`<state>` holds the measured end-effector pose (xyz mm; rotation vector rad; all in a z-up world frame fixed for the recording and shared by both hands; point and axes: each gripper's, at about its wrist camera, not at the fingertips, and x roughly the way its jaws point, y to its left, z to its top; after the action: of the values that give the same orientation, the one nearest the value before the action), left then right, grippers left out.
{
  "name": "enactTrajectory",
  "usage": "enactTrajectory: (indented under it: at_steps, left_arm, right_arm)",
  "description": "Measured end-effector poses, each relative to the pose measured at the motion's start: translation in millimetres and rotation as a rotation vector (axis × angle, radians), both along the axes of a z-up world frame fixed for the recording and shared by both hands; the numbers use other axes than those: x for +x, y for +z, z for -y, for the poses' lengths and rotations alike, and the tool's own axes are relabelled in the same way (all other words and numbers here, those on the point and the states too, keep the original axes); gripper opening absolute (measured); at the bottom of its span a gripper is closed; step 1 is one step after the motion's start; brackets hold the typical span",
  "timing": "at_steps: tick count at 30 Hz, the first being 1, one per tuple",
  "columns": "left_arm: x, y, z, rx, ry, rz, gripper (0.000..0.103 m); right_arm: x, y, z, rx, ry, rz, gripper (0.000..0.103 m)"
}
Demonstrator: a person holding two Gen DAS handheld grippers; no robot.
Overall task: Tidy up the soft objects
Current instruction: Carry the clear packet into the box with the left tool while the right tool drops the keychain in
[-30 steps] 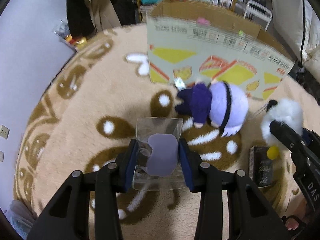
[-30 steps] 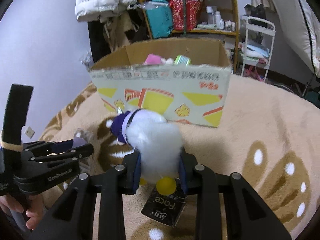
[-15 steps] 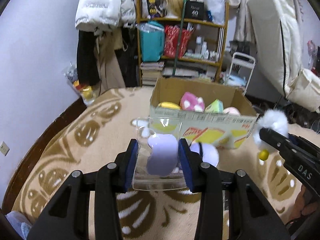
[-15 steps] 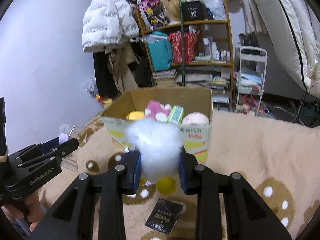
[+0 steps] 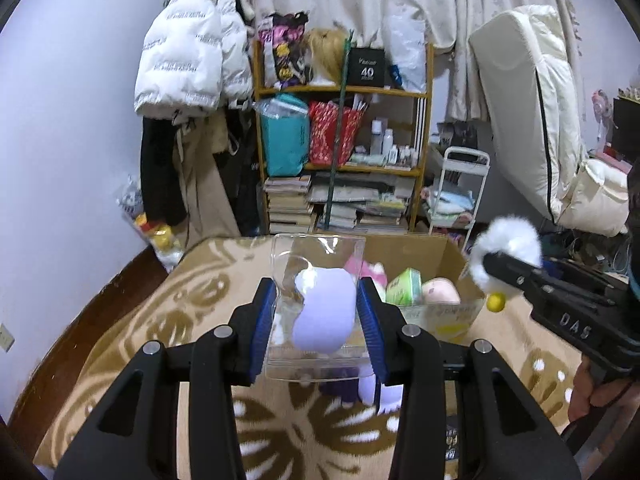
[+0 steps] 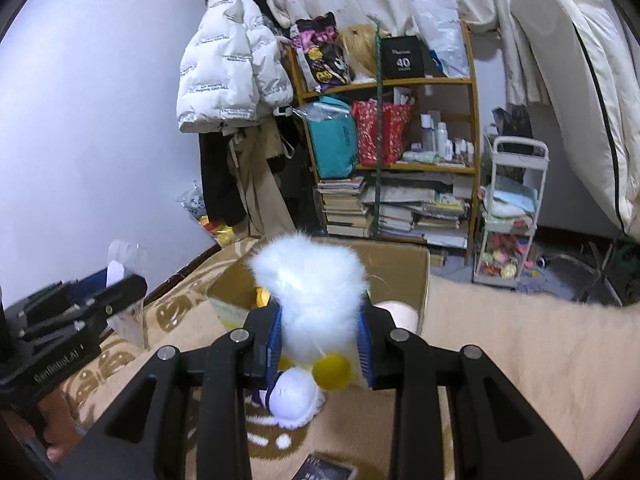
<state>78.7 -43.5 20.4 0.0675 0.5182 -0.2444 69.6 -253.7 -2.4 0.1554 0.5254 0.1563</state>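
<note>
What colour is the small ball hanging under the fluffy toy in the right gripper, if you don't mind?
Yellow; the ball under the white fluffy toy shows best in the right wrist view.

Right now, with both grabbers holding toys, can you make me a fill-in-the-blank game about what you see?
1. The left gripper squeezes a lavender plush sealed inside a clear plastic ____.
2. The right gripper holds a fluffy white plush with a small ____ ball hanging below it.
3. The open cardboard box beyond both grippers stands on the ____.
4. The purple-and-white doll lies on the rug, ____ the box.

Missing words: bag; yellow; rug; outside
</note>
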Motion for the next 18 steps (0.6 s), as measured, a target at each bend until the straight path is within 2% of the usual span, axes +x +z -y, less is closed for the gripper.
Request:
enactTrajectory:
  at_steps: [5,10,16,18]
  left_arm:
    - [23,12,11,0.021,-0.019,0.043,0.040]
    - [51,6,25,0.039,-0.026,0.050,0.040]
    - [80,-22,39,0.046,-0.027,-0.002,0.041]
    - [87,-32,40,0.023,-0.047,-0.036,0.041]
  right_arm:
    - [20,7,-2,-0.065,0.038,0.014,0.033]
    - [39,0,4,-0.083,0.049,0.010,0.034]
    - [56,-22,14,-0.032,0.029,-0.016,0.034]
    - [63,-31,18,-0.014,0.022,-0.035,0.035]
